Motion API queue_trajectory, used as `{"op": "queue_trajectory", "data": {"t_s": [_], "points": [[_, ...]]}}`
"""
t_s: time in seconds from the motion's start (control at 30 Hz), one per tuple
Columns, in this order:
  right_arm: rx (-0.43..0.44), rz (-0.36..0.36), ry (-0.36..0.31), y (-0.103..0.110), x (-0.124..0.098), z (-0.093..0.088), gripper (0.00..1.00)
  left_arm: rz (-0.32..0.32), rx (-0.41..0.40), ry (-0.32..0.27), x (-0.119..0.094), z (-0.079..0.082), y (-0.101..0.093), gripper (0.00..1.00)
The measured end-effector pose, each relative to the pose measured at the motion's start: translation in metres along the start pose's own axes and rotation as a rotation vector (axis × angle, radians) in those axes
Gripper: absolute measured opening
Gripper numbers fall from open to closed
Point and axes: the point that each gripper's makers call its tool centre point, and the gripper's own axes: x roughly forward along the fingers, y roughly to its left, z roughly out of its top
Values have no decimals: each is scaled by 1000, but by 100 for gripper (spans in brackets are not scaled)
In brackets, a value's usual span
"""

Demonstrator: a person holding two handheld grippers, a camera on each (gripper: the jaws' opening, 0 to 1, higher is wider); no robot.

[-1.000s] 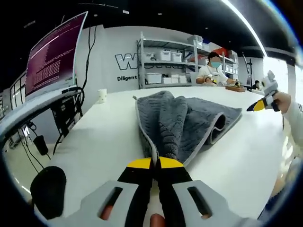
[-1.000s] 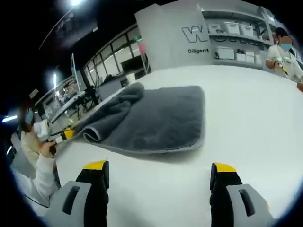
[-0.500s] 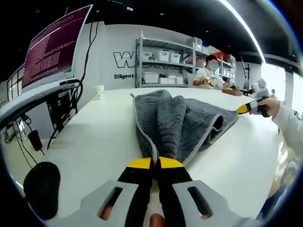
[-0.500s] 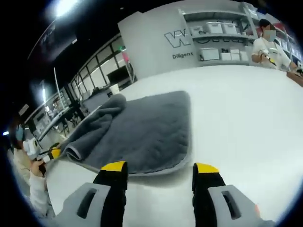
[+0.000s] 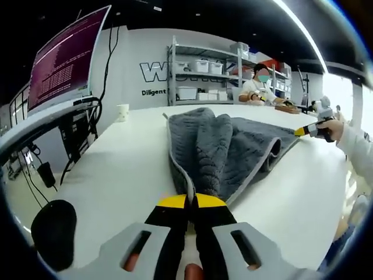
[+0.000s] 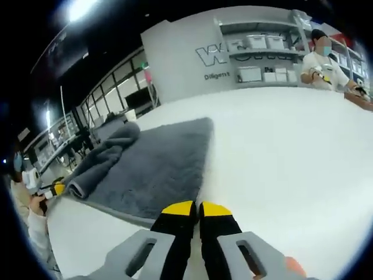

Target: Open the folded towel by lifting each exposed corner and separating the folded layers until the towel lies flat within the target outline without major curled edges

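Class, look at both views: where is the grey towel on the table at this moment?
The grey towel lies part-folded on the white table, running away from the shut left gripper at its near corner; in the right gripper view it lies left of the right gripper.

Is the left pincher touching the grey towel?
Touching. In the left gripper view the left gripper has its jaws shut on the grey towel, whose near edge runs in between the yellow tips.
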Motion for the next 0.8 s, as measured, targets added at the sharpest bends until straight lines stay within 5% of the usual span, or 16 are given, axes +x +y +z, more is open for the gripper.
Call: {"op": "queue_trajectory", "data": {"t_s": [0.33,0.5,0.8], "points": [[-49,-156,-9,-63,-29,7,0,13,0,9,-2,-1,5,3],[-52,-280,-19,-108,-59,10,0,32,-5,15,-4,-2,13,3],[2,-392,-27,-160,-108,-2,0,29,-12,18,-9,-3,12,3]]}}
